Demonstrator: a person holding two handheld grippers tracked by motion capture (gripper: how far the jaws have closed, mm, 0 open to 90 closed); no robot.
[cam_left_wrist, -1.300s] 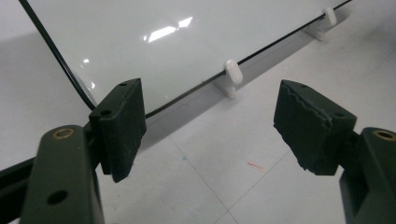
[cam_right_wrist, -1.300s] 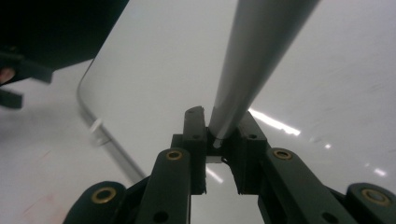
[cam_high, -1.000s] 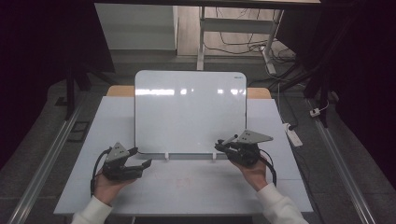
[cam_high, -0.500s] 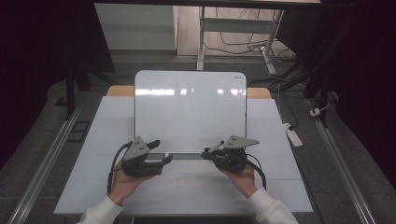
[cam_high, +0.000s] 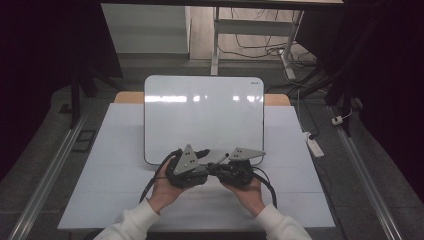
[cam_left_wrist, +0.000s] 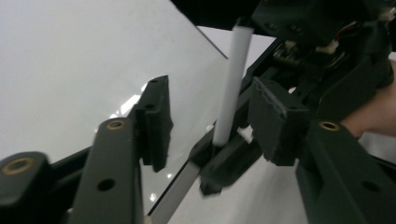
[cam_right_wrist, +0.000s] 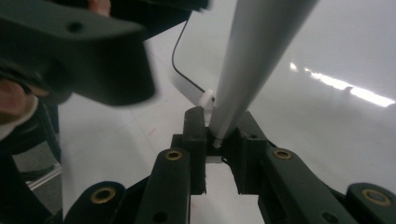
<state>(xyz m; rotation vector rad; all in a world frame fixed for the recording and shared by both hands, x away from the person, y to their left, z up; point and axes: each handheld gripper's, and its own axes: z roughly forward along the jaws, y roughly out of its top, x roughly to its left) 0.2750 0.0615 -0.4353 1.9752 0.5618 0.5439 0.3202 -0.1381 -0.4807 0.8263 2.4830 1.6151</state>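
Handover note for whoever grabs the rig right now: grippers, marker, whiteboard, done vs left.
Right gripper: shut on the white marker, gripping its lower end.
Left gripper: jaws have just been closing and stand either side of the marker without touching it yet.
Both grippers meet at the bottom edge of the whiteboard, which stands propped on the white table.
Done: marker picked up, hands brought together.
Left: probably close the left jaws on the marker, likely to uncap or pass it. The board looks blank.
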